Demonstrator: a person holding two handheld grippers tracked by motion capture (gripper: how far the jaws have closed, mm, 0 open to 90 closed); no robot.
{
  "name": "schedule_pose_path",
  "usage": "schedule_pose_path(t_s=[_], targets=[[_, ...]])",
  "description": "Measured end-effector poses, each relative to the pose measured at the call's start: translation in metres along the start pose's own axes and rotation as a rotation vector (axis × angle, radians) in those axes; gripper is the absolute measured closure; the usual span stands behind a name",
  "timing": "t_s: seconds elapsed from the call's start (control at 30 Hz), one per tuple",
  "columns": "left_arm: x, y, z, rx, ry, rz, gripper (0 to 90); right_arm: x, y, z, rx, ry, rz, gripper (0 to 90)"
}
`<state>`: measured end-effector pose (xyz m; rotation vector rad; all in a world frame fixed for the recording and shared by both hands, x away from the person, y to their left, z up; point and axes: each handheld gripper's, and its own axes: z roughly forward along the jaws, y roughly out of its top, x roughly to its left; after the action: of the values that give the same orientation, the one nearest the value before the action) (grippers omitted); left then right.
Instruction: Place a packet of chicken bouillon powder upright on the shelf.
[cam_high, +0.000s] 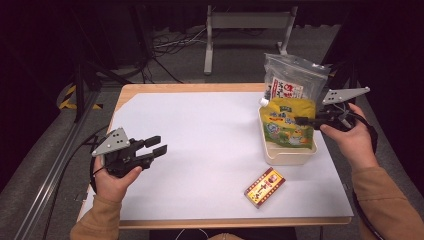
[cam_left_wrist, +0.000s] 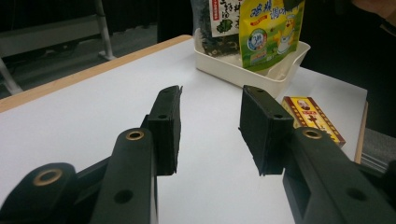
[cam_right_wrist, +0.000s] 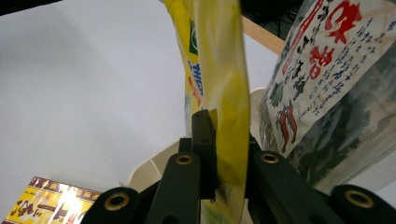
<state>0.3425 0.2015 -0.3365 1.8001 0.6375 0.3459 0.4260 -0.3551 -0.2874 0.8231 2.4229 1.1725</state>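
Our right gripper (cam_right_wrist: 223, 154) pinches one yellow pouch (cam_high: 290, 122) standing in one tub (cam_high: 285, 156) beside one seaweed bag (cam_high: 292, 80); left gripper (cam_high: 157, 145) gapes empty; one box (cam_high: 264, 187).

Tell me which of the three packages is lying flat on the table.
The red and yellow box, alone on the white table; the yellow pouch and seaweed bag stand in the tray.

Left gripper (cam_high: 159, 145) jaws apart, low; right gripper (cam_high: 301, 120) pinched closed, raised.
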Motion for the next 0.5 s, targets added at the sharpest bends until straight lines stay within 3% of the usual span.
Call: schedule_pose_path(t_s=[0.5], targets=[[-0.001,0.002,0.008,0.018,-0.018,0.005,58.8,-0.005,-0.031,0.006,-0.039,-0.003,0.074,84.4]])
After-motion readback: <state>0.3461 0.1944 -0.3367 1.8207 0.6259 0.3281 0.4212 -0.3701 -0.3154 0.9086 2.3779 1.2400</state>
